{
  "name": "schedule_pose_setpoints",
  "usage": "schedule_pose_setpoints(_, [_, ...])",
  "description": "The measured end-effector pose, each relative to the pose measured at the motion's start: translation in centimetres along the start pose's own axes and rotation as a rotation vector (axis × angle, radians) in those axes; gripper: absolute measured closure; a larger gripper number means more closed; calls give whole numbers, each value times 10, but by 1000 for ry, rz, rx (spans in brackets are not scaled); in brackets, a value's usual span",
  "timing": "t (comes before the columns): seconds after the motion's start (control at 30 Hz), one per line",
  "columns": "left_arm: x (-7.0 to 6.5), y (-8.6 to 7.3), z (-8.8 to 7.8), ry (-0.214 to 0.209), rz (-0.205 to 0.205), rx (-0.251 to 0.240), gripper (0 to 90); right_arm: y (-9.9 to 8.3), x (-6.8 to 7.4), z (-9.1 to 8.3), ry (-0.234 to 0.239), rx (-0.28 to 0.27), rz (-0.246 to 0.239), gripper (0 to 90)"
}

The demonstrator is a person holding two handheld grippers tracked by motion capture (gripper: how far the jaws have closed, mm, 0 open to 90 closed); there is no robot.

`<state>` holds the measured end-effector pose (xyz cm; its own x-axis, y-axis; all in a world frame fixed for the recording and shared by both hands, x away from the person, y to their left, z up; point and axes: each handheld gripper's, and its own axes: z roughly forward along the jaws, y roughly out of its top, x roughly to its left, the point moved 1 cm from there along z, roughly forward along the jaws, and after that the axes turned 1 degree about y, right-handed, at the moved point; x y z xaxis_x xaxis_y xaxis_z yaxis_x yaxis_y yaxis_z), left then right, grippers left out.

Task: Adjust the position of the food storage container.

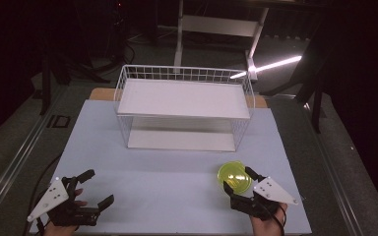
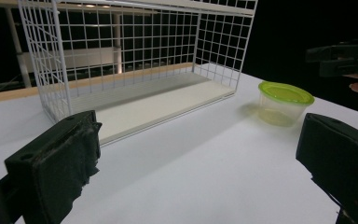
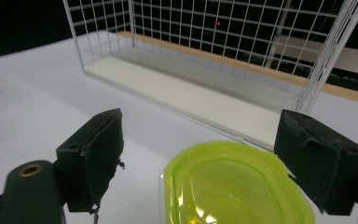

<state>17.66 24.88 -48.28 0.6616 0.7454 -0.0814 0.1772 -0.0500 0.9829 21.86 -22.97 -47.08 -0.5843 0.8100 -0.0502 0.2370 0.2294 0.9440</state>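
1. Left gripper (image 1: 94, 189): we hold it low at the near left of the table, jaws spread wide with nothing between them. The left gripper view looks between its jaws across bare table toward the tub and the rack.

2. Right gripper (image 1: 237, 180): we hold it at the near right, jaws parted and set either side of the tub. In the right gripper view (image 3: 200, 154) the pads stand clear of the lid edge on both sides, so we judge no grip made yet.

3. Tub (image 1: 235, 177): a small clear container with a yellow-green lid, upright on the table, sitting between the right gripper's jaws and well off to the right of the left gripper.

4. Risks, as we judge them: the tub looks light and its lid smooth, so closing off-centre could skid it forward or tip it. Pinching only the lid rim could pop the lid or let the tub slip.

5. Wire rack (image 1: 183, 107): a white two-level shelf beyond both grippers, open toward us. Its front wires could catch the tub if it is carried in too high or too low.

6. Table (image 1: 152, 172): a pale, matte board, bare ahead of the left gripper.

7. Room: dark beyond the rack, with a white stand (image 1: 216, 29) and a bright light strip (image 1: 270, 65) on the floor.
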Motion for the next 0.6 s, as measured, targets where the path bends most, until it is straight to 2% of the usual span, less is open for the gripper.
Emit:
schedule_pose_setpoints(0.17, [-1,1,2,-12,-4,-6,5,3,11,-2,51,5,-11,162])
schedule_pose_setpoints(0.33, [-2,1,9,-30,-4,-1,5,12,19,-8,68,-12,-30,162])
schedule_pose_setpoints(0.5, [-6,1,14,-47,9,7,5,26,14,-15,100,-53,6,161])
schedule_pose_setpoints(0.6, [-7,1,16,-56,12,14,5,32,10,-15,88,-50,-24,141])
